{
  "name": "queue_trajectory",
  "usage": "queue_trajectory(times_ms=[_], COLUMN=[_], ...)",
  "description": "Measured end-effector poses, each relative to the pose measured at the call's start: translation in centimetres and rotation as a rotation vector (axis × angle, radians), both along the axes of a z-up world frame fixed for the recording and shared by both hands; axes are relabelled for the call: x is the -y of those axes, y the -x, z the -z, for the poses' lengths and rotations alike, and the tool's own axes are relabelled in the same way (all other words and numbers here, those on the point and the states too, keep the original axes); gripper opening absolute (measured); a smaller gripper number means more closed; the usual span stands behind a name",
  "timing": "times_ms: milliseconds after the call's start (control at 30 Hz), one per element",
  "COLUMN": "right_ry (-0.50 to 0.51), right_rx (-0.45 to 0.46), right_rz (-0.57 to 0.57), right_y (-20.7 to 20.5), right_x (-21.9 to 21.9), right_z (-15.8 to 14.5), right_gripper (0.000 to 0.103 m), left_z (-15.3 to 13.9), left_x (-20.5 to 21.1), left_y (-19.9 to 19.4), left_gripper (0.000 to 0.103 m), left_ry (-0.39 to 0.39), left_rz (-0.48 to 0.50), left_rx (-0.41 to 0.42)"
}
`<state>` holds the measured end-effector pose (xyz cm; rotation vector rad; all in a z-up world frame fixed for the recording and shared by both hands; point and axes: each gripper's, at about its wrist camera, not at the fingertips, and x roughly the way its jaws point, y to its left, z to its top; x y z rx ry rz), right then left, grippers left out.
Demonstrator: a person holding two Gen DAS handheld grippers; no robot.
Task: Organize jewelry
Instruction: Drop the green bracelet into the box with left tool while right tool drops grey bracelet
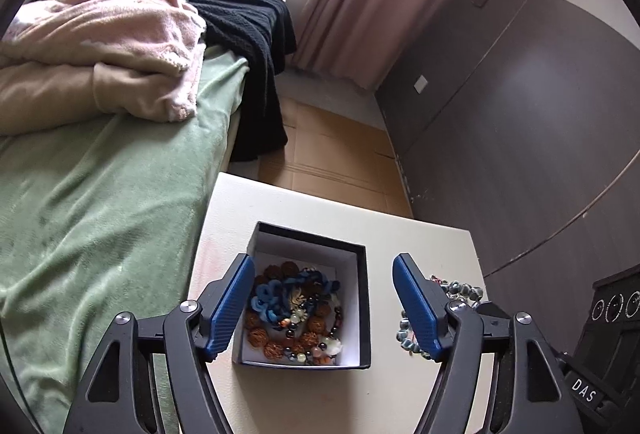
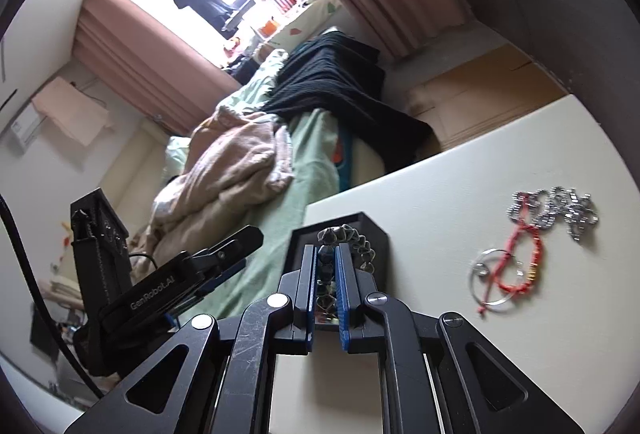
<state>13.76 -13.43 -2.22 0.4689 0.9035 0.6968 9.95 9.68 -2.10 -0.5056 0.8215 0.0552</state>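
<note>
Right claw [image 2: 329, 266] clenched on a dark bead bracelet [image 2: 347, 239], apparently above the box [image 2: 378, 230]. Left claw [image 1: 323, 308] released, straddling that box [image 1: 360, 308]. Risk: dangling loop snags rim, spills onto desk [image 2: 440, 202].

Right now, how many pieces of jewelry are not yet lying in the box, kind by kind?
Dark faceted-bead bracelet, held in the right fingers: 1
Silver chain on the table: 1
Red cord bracelet on the table: 1
Thin silver bangle under the red cord bracelet: 1
Total: 4
</note>
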Motion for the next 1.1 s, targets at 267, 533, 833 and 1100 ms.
queue_trajectory(times_ms=[267, 533, 833, 1100], right_ry=[-0.031, -0.087, -0.026, 0.041], right_rx=[-0.004, -0.079, -0.075, -0.113], right_rz=[-0.033, -0.108, 0.021, 0.126], right_y=[-0.6, -1.1, -0.7, -0.9], right_x=[-2.7, -3.8, 2.0, 6.8], right_z=[0.4, 1.7, 1.2, 1.3], right_gripper=[0.01, 0.039, 0.052, 0.065], left_z=[-0.2, -0.1, -0.2, 0.0], left_x=[-1.9, -2.4, 0.6, 4.2], left_y=[0.3, 0.5, 0.0, -0.6], left_gripper=[0.072, 0.072, 0.072, 0.072], left_ry=[0.013, 0.025, -0.009, -0.042], left_rz=[-0.048, -0.062, 0.007, 0.076], left_rx=[0.003, 0.0, -0.001, -0.004])
